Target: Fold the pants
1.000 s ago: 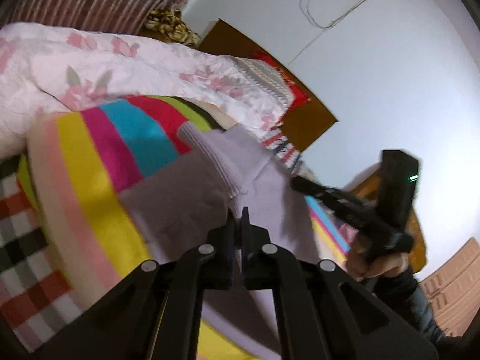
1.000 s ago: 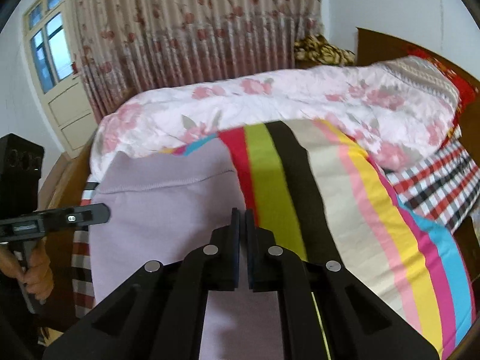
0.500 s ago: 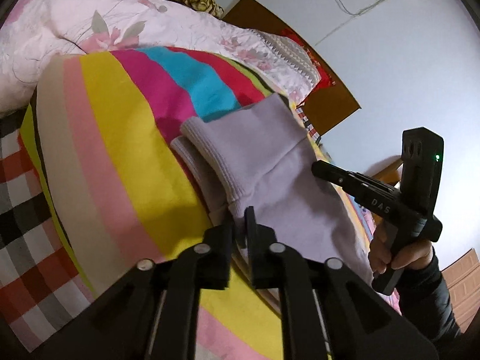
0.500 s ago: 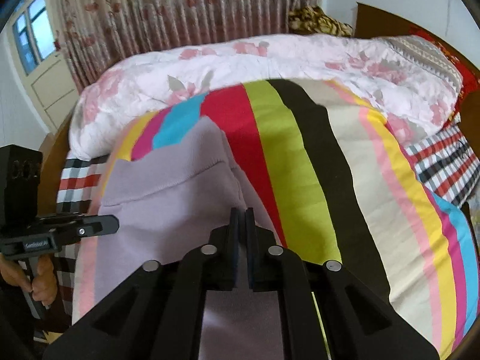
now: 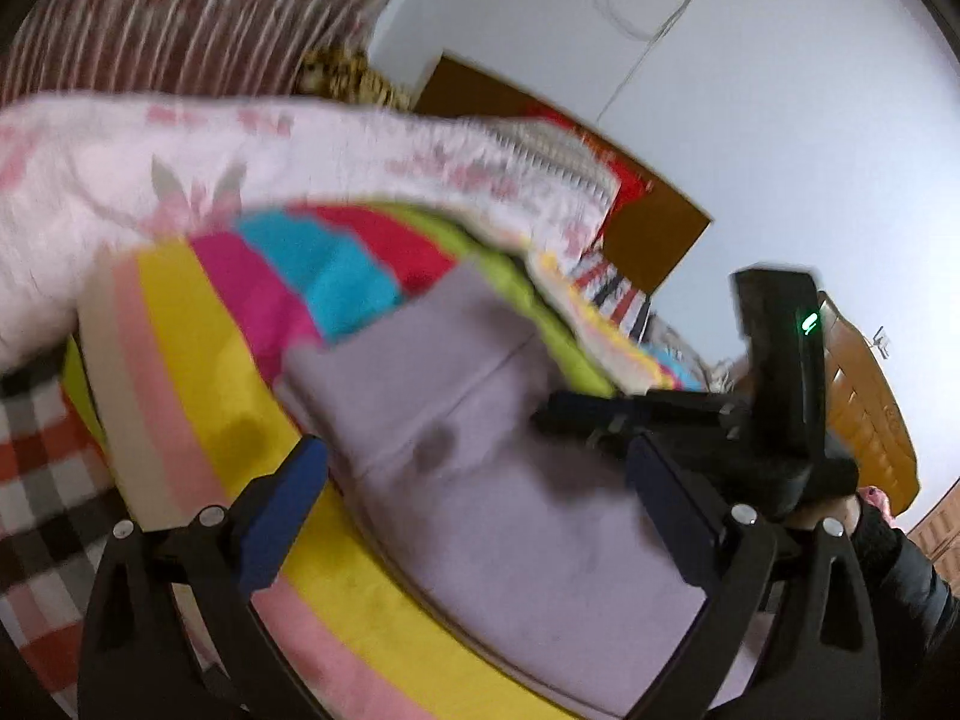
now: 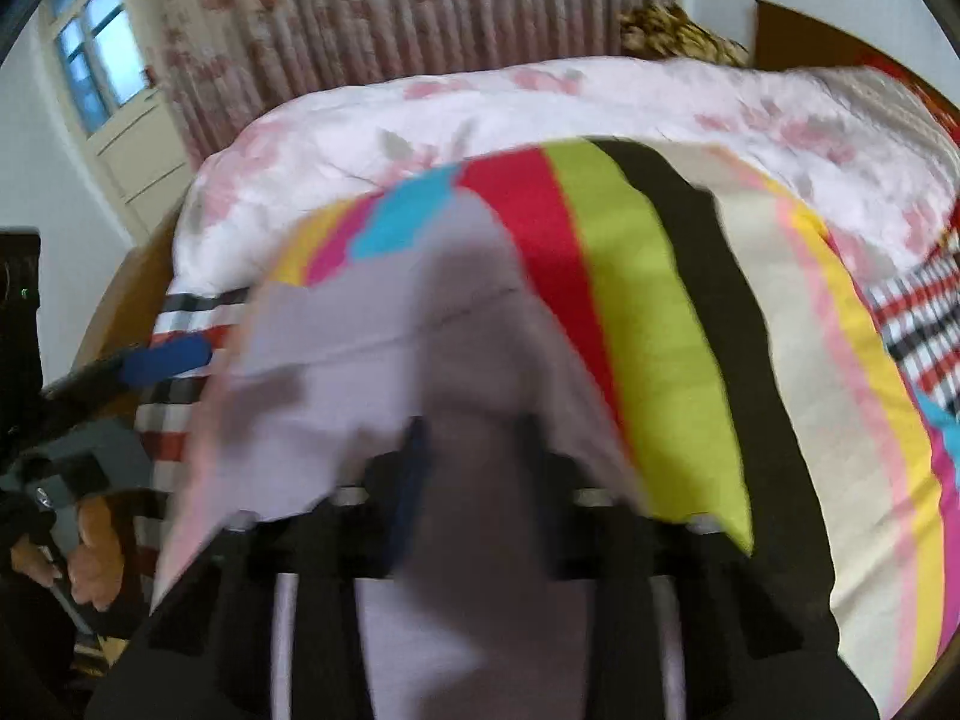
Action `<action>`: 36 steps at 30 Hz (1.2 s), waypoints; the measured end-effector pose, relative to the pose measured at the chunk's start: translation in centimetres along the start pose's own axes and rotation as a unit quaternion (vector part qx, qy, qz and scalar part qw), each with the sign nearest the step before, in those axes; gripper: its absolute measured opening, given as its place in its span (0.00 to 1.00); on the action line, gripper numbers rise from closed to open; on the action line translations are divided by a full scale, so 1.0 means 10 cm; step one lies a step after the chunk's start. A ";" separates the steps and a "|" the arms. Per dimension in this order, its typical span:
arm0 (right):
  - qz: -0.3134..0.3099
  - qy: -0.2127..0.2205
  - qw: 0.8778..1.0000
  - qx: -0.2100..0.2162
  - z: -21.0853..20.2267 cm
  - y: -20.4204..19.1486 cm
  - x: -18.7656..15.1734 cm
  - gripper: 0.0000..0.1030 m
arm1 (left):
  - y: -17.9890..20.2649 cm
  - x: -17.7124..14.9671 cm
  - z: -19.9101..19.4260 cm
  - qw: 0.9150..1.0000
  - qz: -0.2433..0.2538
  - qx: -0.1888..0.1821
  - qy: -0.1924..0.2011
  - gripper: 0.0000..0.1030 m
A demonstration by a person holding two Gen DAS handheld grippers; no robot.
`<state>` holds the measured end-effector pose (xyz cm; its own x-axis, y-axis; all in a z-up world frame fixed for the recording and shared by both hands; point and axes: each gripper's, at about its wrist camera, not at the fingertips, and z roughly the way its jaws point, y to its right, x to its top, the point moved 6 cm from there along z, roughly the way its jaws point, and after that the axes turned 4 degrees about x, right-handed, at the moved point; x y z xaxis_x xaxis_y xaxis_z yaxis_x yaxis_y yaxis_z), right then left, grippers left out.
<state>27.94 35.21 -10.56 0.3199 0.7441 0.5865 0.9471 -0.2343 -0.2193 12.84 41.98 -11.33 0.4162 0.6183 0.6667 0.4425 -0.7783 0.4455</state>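
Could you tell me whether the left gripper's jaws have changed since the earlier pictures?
Yes. The left gripper, earlier pinched on the pants, is opening; its fingers now stand wide apart, the fabric lying free on the striped blanket.

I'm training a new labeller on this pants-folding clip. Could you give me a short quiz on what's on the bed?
1. True or false: the lilac pants lie on the striped blanket.
2. What lies past the striped blanket, toward the curtain? A) a floral quilt B) a stack of books C) a laundry basket
3. What pattern does the sheet at the blanket's edge have?

Key: 1 true; 2 A; 3 checked, in red, black and white.
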 end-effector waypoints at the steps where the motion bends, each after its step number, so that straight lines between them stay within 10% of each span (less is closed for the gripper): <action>1: 0.014 0.009 1.000 0.005 -0.04 0.05 0.01 0.12 | -0.07 -0.06 0.10 1.000 -0.009 0.010 -0.020 0.96; 5: 0.013 0.054 0.998 -0.037 -0.43 0.09 0.03 0.30 | -0.16 -0.18 0.12 0.999 -0.013 0.030 -0.030 0.96; 8: 0.004 0.011 1.000 0.015 -0.41 0.05 -0.13 0.71 | -0.09 -0.17 -0.01 0.999 0.000 0.036 0.001 0.96; 11: -0.004 -0.035 0.996 -0.087 -0.26 0.29 -0.31 0.71 | -0.10 -0.18 0.01 0.997 0.006 0.072 -0.002 0.96; 14: 0.040 0.001 0.994 -0.097 -0.58 0.34 -0.36 0.70 | 0.04 -0.16 -0.15 0.998 0.021 0.063 0.010 0.96; 18: -0.013 0.037 0.997 -0.072 -1.18 -0.17 -0.64 0.65 | 0.24 -0.22 -0.29 0.998 0.050 0.031 0.000 0.97; 23: -0.046 0.000 0.999 -0.006 -1.38 -0.82 -1.44 0.33 | 0.36 -0.48 -0.31 0.998 0.031 -0.032 -0.041 0.86; 25: -0.044 -0.023 0.999 -0.006 -1.31 -0.93 -1.72 0.30 | 0.38 -0.58 -0.35 0.997 0.011 -0.054 -0.048 0.68; 36: -0.052 -0.020 0.998 -0.009 -1.35 -1.16 -1.92 0.24 | 0.41 -0.88 -0.72 0.997 0.002 -0.059 -0.053 0.69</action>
<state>11.16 15.18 -8.80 0.2196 0.7894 0.5733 0.9754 -0.1655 -0.1458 5.31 32.58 -11.05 0.5021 0.6187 0.6042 0.3471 -0.7841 0.5145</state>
